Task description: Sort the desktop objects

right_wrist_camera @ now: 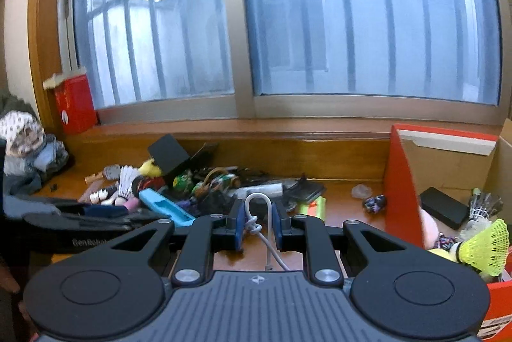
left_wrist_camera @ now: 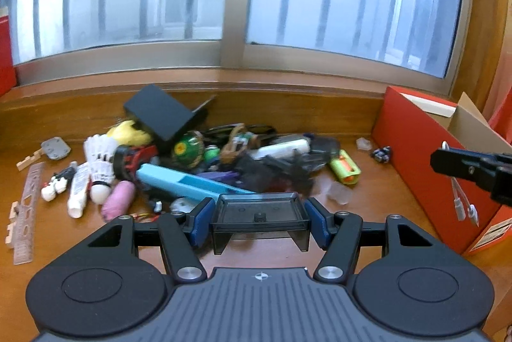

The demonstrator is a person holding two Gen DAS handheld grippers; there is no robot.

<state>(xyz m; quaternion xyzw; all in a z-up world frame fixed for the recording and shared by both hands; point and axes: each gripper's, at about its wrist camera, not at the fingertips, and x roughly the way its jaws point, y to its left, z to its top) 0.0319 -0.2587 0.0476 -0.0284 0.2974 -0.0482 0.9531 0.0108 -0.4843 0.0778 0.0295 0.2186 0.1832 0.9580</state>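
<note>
My left gripper (left_wrist_camera: 260, 222) is shut on a smoky clear plastic tray (left_wrist_camera: 260, 210), held above the wooden desk (left_wrist_camera: 377, 191) in front of a pile of clutter (left_wrist_camera: 224, 156). My right gripper (right_wrist_camera: 258, 225) is shut on a knotted white cable (right_wrist_camera: 257, 214), held above the desk left of the red cardboard box (right_wrist_camera: 398, 182). The right gripper also shows in the left wrist view (left_wrist_camera: 460, 164) with the cable ends (left_wrist_camera: 464, 204) hanging in front of the red box (left_wrist_camera: 416, 162).
The pile holds white shuttlecocks (left_wrist_camera: 100, 162), a blue case (left_wrist_camera: 185, 182), a black box (left_wrist_camera: 163, 114), a green-orange toy (left_wrist_camera: 345, 167) and a pink roll (left_wrist_camera: 118, 201). The red box holds a yellow shuttlecock (right_wrist_camera: 486, 246) and a black block (right_wrist_camera: 443, 210). A clear ruler (left_wrist_camera: 27, 214) lies at left.
</note>
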